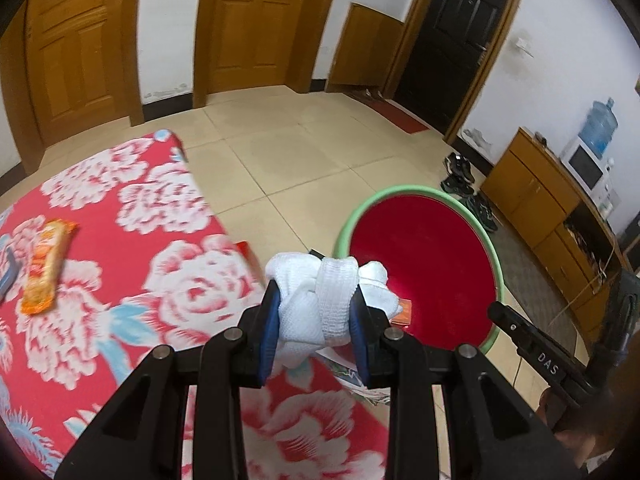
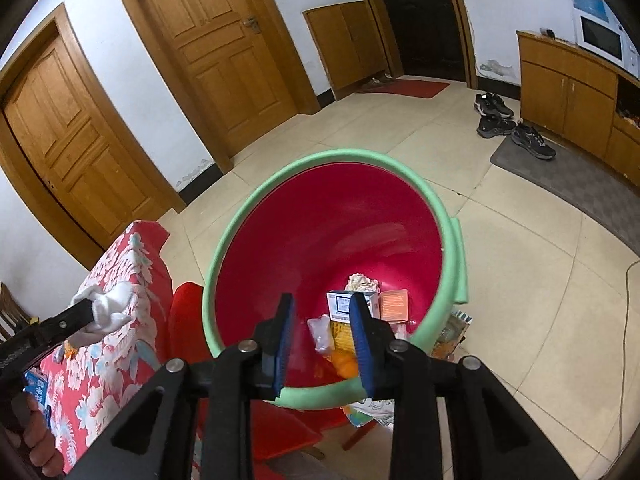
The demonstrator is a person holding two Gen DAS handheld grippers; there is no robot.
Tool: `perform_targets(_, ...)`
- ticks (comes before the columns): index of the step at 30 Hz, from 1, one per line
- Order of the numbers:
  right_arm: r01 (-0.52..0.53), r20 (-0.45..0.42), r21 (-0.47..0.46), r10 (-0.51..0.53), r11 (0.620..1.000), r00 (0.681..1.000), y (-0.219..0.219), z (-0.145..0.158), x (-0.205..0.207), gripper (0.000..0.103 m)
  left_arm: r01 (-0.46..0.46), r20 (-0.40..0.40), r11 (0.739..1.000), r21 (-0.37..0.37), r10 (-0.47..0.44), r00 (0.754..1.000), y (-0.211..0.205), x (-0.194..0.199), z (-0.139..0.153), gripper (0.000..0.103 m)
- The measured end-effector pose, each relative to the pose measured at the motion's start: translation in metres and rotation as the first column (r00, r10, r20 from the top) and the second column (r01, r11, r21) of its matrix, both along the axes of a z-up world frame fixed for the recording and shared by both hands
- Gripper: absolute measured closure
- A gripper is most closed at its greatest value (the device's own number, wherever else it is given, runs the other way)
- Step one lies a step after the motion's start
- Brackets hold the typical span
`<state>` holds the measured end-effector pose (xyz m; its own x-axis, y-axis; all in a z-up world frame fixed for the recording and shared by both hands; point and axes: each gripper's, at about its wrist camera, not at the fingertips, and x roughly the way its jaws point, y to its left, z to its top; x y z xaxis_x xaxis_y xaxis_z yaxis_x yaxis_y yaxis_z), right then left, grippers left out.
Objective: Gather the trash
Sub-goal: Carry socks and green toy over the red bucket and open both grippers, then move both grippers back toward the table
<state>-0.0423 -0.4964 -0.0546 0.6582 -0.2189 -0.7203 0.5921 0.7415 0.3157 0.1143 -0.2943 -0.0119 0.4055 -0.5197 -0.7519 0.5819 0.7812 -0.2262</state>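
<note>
Your left claw (image 1: 316, 300) is pinching a bundled white cloth (image 1: 320, 296) between its blue pads (image 1: 267, 344), the bundle bulging out past both fingers and wrapped by a white band across its middle. It hangs at the right edge of the counter, above the gap between the red floral cloth (image 1: 120, 264) covering that counter and the bin (image 1: 420, 196) on the floor to the right. From the right wrist camera you can see the same white cloth (image 2: 106, 306) at the left, held out over the floral cloth (image 2: 120, 320). Your right claw (image 2: 324, 340) is spread, its blue pads (image 2: 283, 344) well apart with nothing between them, and it hovers over the near rim of the bin (image 2: 256, 208), a red bucket with a green foam rim. Down in the bottom of it lie a small white box (image 2: 340, 304), an orange leaflet (image 2: 394, 304), a crumpled wad of paper (image 2: 362, 282), a clear plastic bag (image 2: 320, 334) and something orange (image 2: 344, 366) near the rim. Back on the counter, well to the left of your left claw, an orange snack wrapper (image 1: 46, 266) lies flat on the floral cloth. Farther off, on the tiled floor near the wooden cabinet (image 2: 568, 92) at the right, sit dark shoes (image 2: 512, 124), and two wooden doors (image 2: 212, 48) stand in the far wall.
</note>
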Motion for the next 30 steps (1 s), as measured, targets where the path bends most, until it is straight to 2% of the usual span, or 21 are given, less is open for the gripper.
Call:
perform_targets(13, 0.053, 0.044, 0.04, -0.054, 0.998, 0.998, -0.018, 0.0, -0.027, 0.066, 0.124, -0.021, 0.99, 0.065, -0.123, 0.992, -0.07, -0.012, -0.023, 0.07)
perform_targets(16, 0.064, 0.049, 0.045, -0.066, 0.997, 0.997, -0.021, 0.0, -0.031, 0.066, 0.143, -0.031, 0.988, 0.064, -0.141, 0.989, -0.08, -0.013, -0.025, 0.064)
perform_targets(19, 0.071, 0.05, 0.05, -0.074, 0.996, 0.996, -0.024, -0.001, -0.033, 0.065, 0.151, -0.042, 0.987, 0.057, -0.149, 0.988, -0.085, -0.013, -0.027, 0.057)
perform_targets(25, 0.067, 0.053, 0.055, -0.07, 0.996, 0.996, -0.024, 0.0, -0.033, 0.063, 0.14, -0.058, 0.989, 0.05, -0.137, 0.989, -0.084, -0.017, -0.024, 0.056)
perform_targets(30, 0.051, 0.071, 0.044, -0.054, 0.998, 0.996, -0.019, 0.007, -0.034, 0.058, 0.099, -0.049, 0.995, 0.03, -0.097, 0.994, -0.061, -0.017, -0.015, 0.056)
